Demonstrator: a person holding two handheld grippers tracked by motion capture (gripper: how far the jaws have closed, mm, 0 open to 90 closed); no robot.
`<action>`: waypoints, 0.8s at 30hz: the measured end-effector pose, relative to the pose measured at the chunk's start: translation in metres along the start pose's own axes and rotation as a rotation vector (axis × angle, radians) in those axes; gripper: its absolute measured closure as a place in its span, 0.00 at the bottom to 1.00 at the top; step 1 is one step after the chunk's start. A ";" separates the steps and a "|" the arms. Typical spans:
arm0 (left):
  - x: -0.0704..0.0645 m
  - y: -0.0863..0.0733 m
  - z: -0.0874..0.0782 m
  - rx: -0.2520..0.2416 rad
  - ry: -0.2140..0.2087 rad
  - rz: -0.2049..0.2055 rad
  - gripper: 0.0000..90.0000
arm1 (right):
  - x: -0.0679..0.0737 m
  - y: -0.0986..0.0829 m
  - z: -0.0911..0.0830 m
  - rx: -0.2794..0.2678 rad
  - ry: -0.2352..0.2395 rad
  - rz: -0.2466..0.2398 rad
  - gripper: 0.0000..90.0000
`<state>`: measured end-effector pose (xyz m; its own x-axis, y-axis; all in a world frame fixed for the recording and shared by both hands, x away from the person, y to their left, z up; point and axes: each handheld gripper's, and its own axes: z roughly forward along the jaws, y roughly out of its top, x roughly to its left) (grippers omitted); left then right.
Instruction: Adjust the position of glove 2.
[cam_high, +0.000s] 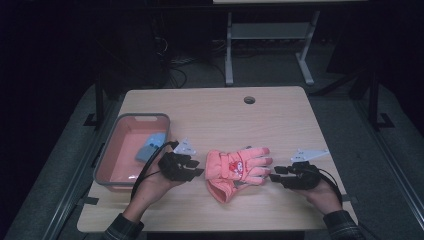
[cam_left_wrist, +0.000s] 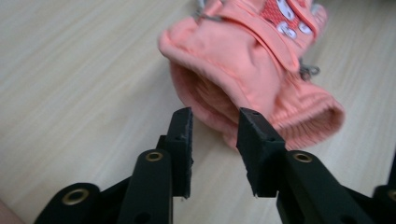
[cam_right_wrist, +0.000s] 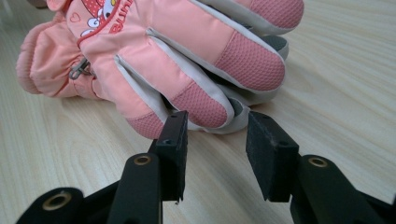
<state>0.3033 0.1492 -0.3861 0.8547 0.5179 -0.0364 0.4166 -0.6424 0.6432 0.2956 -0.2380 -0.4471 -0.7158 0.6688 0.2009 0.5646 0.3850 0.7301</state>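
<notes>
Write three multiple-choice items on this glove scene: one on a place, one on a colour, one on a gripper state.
1. Where is the bin?
A. Left of the glove
B. Right of the glove
C. On the floor

2. What colour is the glove?
A. Green
B. Pink
C. Black

3. How stands the left gripper?
A. Shut on the glove
B. Open at the glove's cuff
C. Inside the bin

Answers:
1 A: in the high view the bin sits toward the table's left edge.
2 B: its fabric is salmon pink in every view.
3 B: the left gripper view shows a gap between its jaws, with the cuff just ahead.
</notes>
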 end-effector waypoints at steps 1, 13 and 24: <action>0.000 0.000 0.000 0.000 0.000 0.000 0.70 | 0.000 0.000 0.000 0.000 0.000 0.000 0.65; -0.014 -0.010 0.024 0.027 -0.079 0.054 0.79 | -0.004 0.000 0.007 0.032 0.009 -0.003 0.67; -0.013 -0.008 0.023 0.034 -0.095 0.080 0.95 | -0.003 0.002 0.018 0.061 0.020 -0.048 0.74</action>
<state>0.2963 0.1350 -0.4085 0.9105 0.4092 -0.0591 0.3545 -0.6991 0.6210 0.3068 -0.2274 -0.4579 -0.7502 0.6363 0.1798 0.5531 0.4548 0.6980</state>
